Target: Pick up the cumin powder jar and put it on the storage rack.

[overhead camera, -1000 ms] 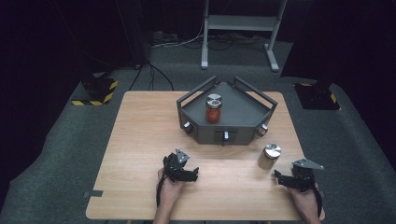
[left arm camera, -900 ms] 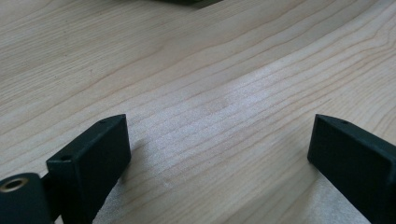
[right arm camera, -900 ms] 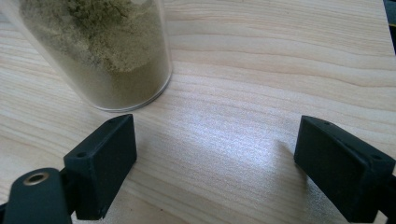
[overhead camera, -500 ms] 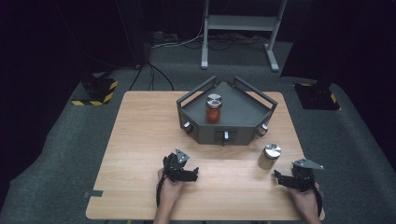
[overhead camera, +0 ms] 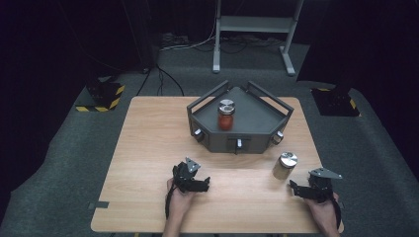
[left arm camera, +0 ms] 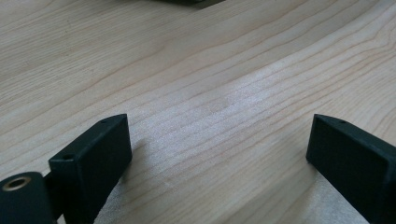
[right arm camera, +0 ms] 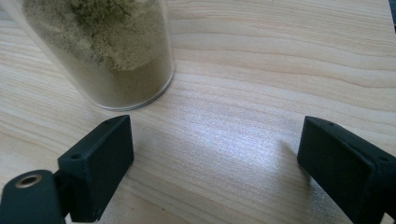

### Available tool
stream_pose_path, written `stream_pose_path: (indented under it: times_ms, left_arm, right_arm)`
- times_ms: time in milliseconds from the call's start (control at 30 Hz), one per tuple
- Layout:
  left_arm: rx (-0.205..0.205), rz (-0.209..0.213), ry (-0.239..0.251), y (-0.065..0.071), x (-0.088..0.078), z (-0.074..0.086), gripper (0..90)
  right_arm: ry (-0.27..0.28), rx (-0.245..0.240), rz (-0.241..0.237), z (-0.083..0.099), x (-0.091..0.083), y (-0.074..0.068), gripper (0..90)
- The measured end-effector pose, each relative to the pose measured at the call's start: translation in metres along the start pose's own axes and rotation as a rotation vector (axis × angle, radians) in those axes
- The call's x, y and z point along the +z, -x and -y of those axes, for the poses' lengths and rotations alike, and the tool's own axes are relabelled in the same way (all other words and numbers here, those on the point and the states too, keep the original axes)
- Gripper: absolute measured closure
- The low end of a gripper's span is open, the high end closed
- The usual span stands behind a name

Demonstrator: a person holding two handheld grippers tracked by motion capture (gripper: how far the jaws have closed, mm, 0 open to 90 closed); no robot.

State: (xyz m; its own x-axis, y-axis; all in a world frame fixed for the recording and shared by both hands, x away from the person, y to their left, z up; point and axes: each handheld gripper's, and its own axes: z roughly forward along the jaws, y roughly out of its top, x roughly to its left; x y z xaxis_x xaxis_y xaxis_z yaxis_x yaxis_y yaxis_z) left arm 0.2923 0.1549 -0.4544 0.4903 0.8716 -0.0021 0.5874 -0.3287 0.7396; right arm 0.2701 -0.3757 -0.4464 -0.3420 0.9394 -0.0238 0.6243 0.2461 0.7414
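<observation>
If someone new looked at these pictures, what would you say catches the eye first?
Probably the red jar standing upright inside the dark angular tray at the table's far middle. Next, the jar of tan powder on the bare wood, just ahead of the open right gripper.

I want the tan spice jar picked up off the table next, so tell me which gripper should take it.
Right. The right gripper sits open just short of the tan spice jar, which stands ahead of its jaws. The left gripper faces bare table.
</observation>
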Motion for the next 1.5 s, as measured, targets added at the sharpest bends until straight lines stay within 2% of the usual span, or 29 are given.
stream_pose_path:
  times_ms: [267,567,1500]
  left_arm:
    - [0.0,0.0,0.0,0.0,0.0,0.0,6.8]
    - [0.0,-0.001,0.0,0.0,0.0,0.0,6.9]
    - [-0.002,-0.001,0.001,0.0,0.0,0.0,7.0]
  right_arm:
    - [0.004,0.009,-0.014,0.001,-0.001,0.003,8.7]
    - [0.02,-0.02,-0.044,0.008,-0.006,0.005,8.6]
    - [0.045,-0.066,-0.127,0.008,-0.004,-0.004,10.4]
